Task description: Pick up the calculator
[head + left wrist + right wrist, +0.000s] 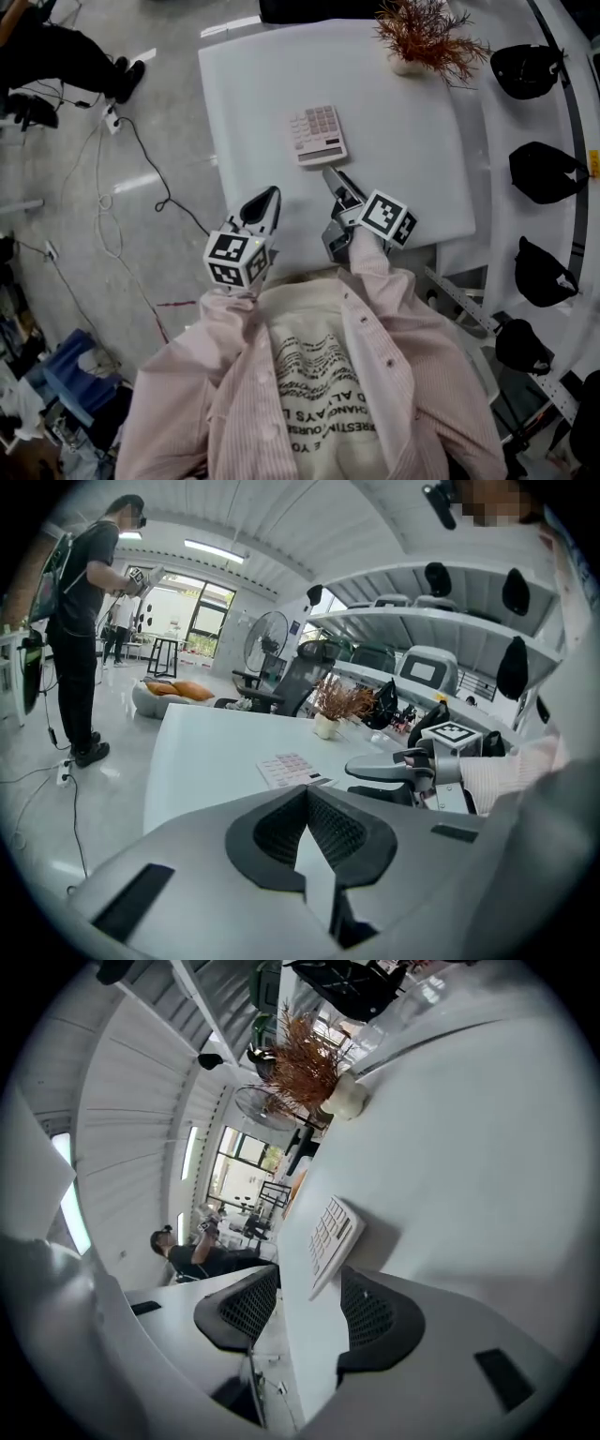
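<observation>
A white calculator point(316, 135) with pinkish keys lies flat on the white table point(412, 159), a little back from the near edge. My right gripper point(330, 202) hovers just short of it, open, nothing between its pads. In the right gripper view the calculator point(330, 1237) shows straight ahead in the gap of that gripper point(300, 1302). My left gripper point(264, 202) hangs at the table's near left corner, shut and empty. The left gripper view has its pads meeting point(305, 799), with the calculator point(289, 769) and the right gripper point(375, 771) beyond.
A potted dry reddish plant point(422, 33) stands at the table's far edge. Black caps point(525, 70) sit on a curved shelf at the right. Cables point(141, 159) trail over the floor at left, where another person point(84, 621) stands.
</observation>
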A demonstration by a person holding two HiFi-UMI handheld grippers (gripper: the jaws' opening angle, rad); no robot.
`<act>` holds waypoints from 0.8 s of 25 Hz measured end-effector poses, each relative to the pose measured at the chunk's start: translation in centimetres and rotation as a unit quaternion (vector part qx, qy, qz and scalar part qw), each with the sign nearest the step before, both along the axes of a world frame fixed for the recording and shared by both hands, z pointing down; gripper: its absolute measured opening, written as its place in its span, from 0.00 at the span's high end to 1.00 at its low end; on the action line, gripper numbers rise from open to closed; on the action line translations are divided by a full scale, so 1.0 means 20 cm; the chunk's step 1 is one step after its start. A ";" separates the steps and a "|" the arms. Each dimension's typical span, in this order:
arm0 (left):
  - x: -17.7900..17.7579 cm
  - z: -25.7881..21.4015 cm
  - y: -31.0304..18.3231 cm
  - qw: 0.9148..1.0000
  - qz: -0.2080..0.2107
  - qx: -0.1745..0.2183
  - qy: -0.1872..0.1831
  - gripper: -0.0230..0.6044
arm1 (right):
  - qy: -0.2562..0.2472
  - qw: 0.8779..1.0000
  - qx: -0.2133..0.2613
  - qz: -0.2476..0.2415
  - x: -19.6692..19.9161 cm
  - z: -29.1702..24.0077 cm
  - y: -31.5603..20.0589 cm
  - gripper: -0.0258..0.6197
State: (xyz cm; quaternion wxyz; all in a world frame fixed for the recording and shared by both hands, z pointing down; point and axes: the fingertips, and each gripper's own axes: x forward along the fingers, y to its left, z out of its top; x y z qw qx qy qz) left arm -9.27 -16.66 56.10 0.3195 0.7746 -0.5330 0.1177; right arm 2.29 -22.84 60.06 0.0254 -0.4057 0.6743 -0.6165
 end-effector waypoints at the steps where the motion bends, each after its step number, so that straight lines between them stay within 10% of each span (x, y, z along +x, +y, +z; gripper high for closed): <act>1: 0.00 0.02 -0.01 1.000 -0.001 -0.004 0.000 0.96 | -0.005 1.000 -0.007 0.002 -0.01 0.02 -0.01 0.65; 20: 0.00 0.14 -0.13 0.999 -0.006 -0.033 -0.009 0.96 | -0.043 0.993 -0.100 0.043 -0.08 0.22 -0.14 0.65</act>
